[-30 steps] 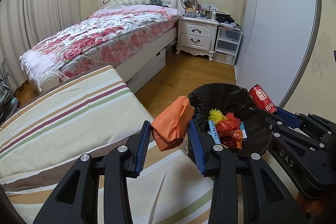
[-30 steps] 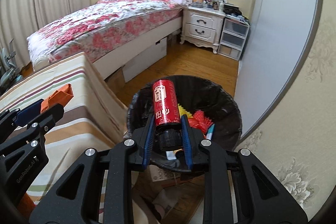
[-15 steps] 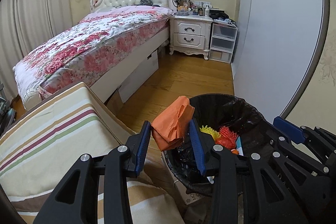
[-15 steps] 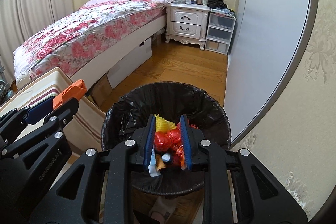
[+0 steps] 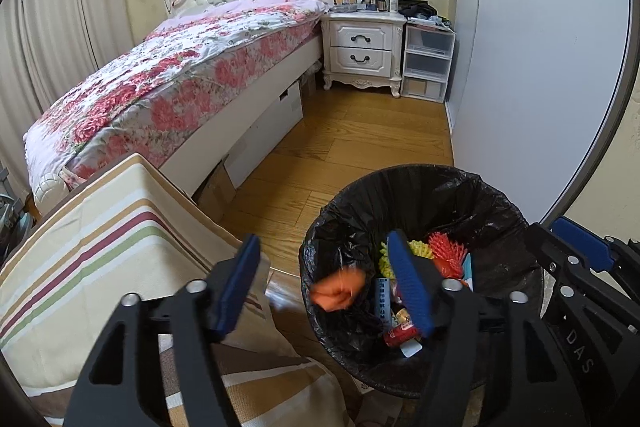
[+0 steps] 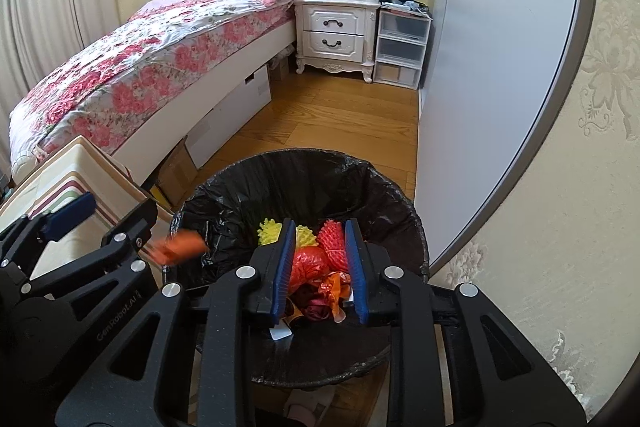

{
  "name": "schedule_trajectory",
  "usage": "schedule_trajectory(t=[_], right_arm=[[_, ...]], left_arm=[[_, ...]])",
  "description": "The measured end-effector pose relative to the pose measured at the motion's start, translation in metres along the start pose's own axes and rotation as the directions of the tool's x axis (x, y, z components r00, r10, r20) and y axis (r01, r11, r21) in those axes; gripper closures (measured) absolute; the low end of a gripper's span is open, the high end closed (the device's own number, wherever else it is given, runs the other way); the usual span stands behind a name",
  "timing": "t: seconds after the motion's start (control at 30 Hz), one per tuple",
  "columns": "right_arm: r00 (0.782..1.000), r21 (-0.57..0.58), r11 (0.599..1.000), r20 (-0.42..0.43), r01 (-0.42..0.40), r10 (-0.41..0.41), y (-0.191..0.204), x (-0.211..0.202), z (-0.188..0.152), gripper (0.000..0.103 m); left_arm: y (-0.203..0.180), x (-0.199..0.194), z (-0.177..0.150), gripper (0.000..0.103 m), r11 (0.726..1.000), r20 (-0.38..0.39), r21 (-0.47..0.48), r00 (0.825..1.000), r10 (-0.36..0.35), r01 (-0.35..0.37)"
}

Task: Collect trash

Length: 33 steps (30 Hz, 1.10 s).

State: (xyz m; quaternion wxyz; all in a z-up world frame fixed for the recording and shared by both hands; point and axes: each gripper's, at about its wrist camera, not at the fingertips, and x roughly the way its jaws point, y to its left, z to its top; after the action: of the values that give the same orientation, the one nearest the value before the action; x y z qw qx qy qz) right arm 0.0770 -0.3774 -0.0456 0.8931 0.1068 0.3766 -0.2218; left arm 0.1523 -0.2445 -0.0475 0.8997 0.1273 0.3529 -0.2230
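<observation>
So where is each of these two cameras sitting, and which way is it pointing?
Left wrist view: rides on the left claw, looking forward and down past its spread blue fingers at the black-lined trash bin, where an orange paper scrap blurs; the right claw's fingers show at the right edge.
Right wrist view: rides on the right claw, looking down into the same trash bin; the left claw shows at left.
Shared: the bin, the orange scrap, the floral bed, the white nightstand.

Blurred orange wrapper sits at black-lined trash bin's left rim.
</observation>
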Motion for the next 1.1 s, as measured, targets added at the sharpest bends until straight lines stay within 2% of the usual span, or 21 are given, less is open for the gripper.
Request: schedule_trajectory(t=[0.07, 0.43, 0.73, 1.1], right_arm=[[1.000, 0.007, 1.000, 0.002, 0.002, -0.002, -0.002, -0.001, -0.001, 0.065], [0.999, 0.010, 1.000, 0.035, 0.027, -0.027, -0.003, -0.018, -0.005, 0.043], [0.999, -0.018, 1.000, 0.049, 0.018, -0.017, 0.005, -0.047, -0.024, 0.032], [0.992, -0.060, 0.998, 0.128, -0.010, 0.018, 0.024, -0.111, -0.057, 0.023]], left_arm=[[0.000, -0.002, 0.001, 0.033, 1.000, 0.006, 0.004, 1.000, 0.005, -0.005], [0.016, -0.024, -0.004, 0.027, 0.997, 0.031, -0.021, 0.997, 0.072, -0.071], [0.039, -0.066, -0.027, 0.023, 0.993, 0.053, -0.069, 0.994, 0.098, -0.094], [0.059, -0.137, -0.068, 0.020, 0.984, 0.104, -0.114, 0.984, 0.145, -0.133]])
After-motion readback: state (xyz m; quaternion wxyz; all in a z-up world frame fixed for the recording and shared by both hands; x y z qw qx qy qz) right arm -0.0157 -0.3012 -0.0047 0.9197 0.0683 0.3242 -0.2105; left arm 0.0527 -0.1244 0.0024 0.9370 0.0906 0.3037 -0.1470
